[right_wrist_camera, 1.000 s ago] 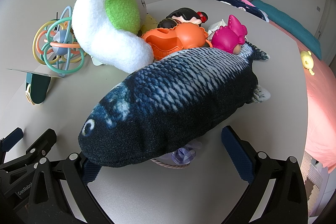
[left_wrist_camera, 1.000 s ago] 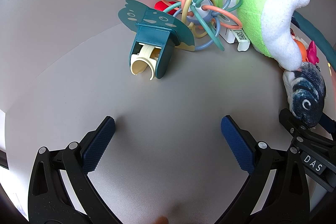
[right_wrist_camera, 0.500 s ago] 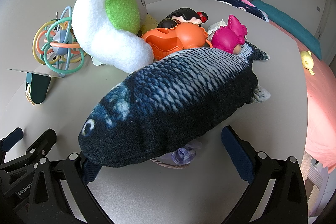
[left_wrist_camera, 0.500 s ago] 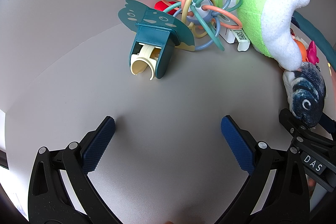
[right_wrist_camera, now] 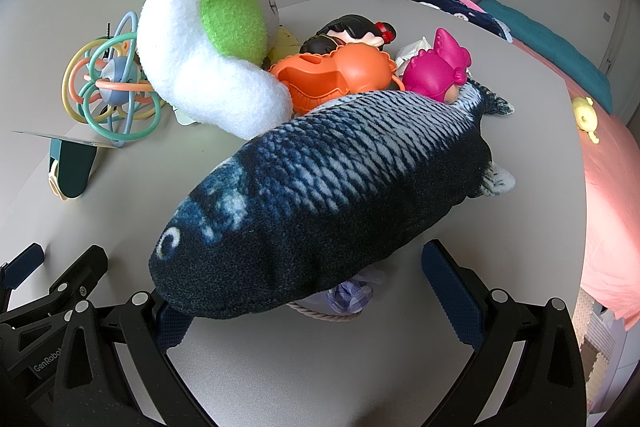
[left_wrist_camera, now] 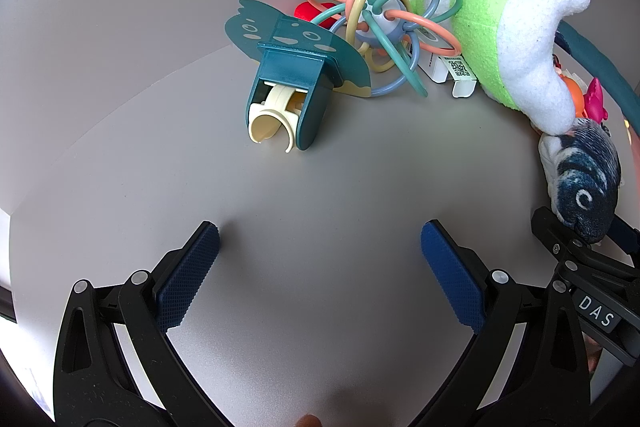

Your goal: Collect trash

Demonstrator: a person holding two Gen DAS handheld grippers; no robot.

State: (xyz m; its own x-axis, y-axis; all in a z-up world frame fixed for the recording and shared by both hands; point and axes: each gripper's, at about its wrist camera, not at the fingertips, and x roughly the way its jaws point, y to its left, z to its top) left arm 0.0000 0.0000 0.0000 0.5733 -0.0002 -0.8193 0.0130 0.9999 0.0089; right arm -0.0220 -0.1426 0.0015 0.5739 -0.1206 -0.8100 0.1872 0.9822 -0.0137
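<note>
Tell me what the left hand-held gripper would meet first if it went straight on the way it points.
Probably the teal card pack with the cream plastic clip inside. The left hand-held gripper is open over bare table, and the pack lies ahead, slightly left of its centre line; depth is unclear, so it might clip only its right edge.

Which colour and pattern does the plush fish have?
Dark blue with pale scales, on the plush fish; clearest in the right wrist view.

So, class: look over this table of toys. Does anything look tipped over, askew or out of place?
Yes. The teal card-backed package lies tipped on its side with a cream plastic piece poking out. The plush fish lies across a purplish crumpled item, mostly hiding it.
</note>
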